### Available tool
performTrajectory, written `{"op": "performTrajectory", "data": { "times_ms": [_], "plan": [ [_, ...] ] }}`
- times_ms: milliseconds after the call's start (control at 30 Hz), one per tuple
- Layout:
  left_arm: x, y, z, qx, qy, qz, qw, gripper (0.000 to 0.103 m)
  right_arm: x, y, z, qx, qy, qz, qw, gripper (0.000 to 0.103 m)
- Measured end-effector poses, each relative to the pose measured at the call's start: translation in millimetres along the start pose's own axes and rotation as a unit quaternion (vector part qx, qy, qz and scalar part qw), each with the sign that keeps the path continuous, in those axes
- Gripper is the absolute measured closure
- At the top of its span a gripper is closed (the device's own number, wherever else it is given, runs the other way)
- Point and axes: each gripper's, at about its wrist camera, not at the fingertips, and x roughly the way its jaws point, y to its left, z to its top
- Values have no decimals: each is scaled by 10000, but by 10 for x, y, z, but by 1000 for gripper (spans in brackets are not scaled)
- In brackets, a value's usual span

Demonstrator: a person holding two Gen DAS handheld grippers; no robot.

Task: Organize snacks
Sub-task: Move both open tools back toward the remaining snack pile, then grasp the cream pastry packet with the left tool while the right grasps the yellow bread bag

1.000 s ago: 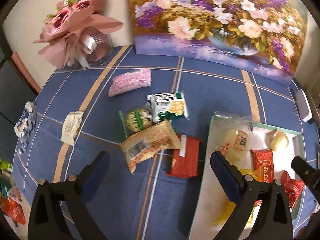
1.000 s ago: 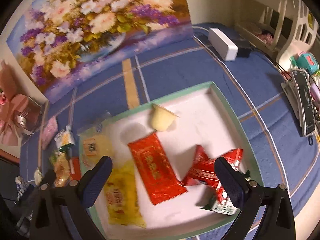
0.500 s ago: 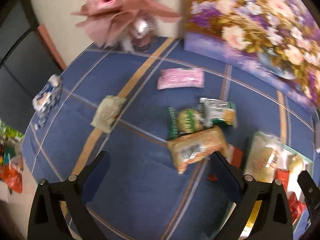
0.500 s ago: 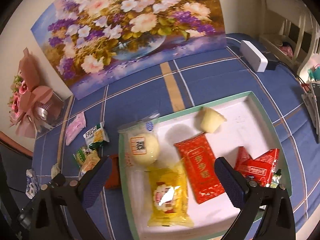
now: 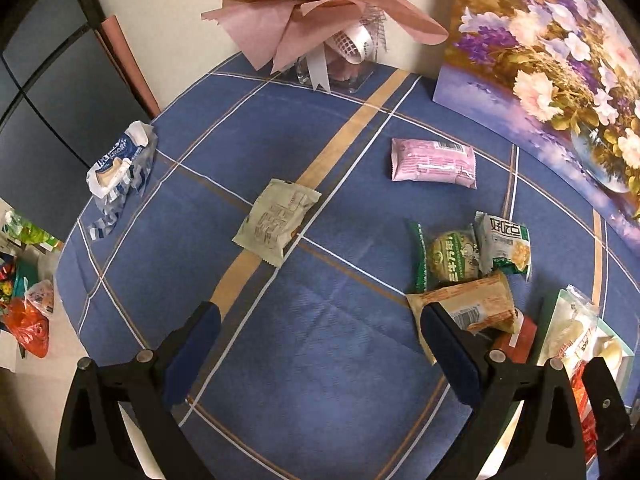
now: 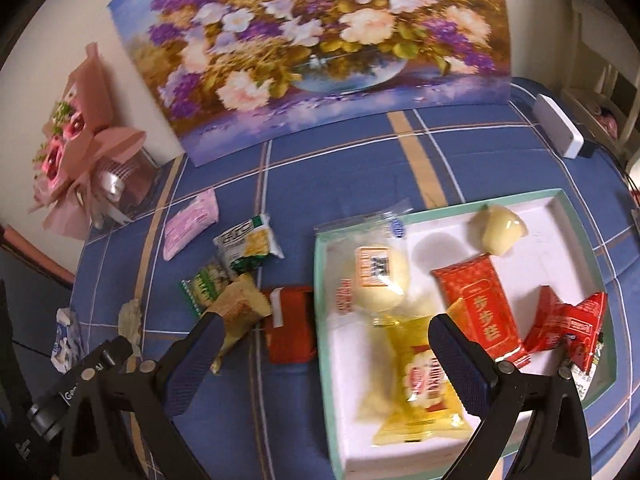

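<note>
- Two grippers were in view, both with jaws wide apart and holding nothing: left gripper (image 5: pixel 316 344) over bare blue cloth, right gripper (image 6: pixel 324 354) over the near-left edge of the tray (image 6: pixel 322 320).
- Fingers were black plastic with dark blue ribbed pads (image 5: pixel 192 354).
- Tablecloth (image 5: pixel 304 360) was a blue weave crossed by tan and white stripes.
- Tray was a shallow rectangle, white inside with a pale green rim. It held a round bun in clear film (image 6: pixel 378 276), a glossy yellow packet (image 6: pixel 420 392), a flat red packet with gold print (image 6: pixel 480 312), crumpled red sachets (image 6: pixel 568 324) and a pale wrapped lump (image 6: pixel 502 230).
- Loose snacks lay on the cloth left of the tray: a beige packet (image 5: pixel 276 220) lying across the tan stripe, well apart from the others; a pink packet (image 5: pixel 434 160) near the painting; a green round-biscuit packet (image 5: pixel 448 258) touching a white-green packet (image 5: pixel 506 246); a tan wafer packet (image 5: pixel 472 308) partly behind the left gripper's right finger; a red packet (image 6: pixel 290 328) just beside the tray rim.
- An opened blue-white wrapper (image 5: pixel 120 164) lay at the far-left table edge.
- Flower painting (image 6: pixel 320 40) leaned on the wall; a pink paper-wrapped bouquet (image 5: pixel 316 4) stood beside it.
</note>
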Motion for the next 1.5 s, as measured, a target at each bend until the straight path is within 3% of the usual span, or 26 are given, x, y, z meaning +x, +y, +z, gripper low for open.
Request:
{"op": "performTrajectory", "data": {
  "times_ms": [633, 1233, 1400, 1500],
  "plan": [
    [107, 373, 133, -48, 36, -180, 9998, 3, 171, 591, -156, -518, 258, -59, 9983, 0],
    [488, 816, 344, -248, 314, -774, 9962, 3, 523, 598, -202, -199, 738, 244, 9968, 0],
    [647, 900, 451, 24, 389, -741, 9965, 3, 590, 624, -195, -83, 787, 409, 9960, 1],
    [756, 907, 510, 188, 445, -702, 9964, 3, 643, 634, -188, -69, 809, 397, 9959, 8]
  ]
}}
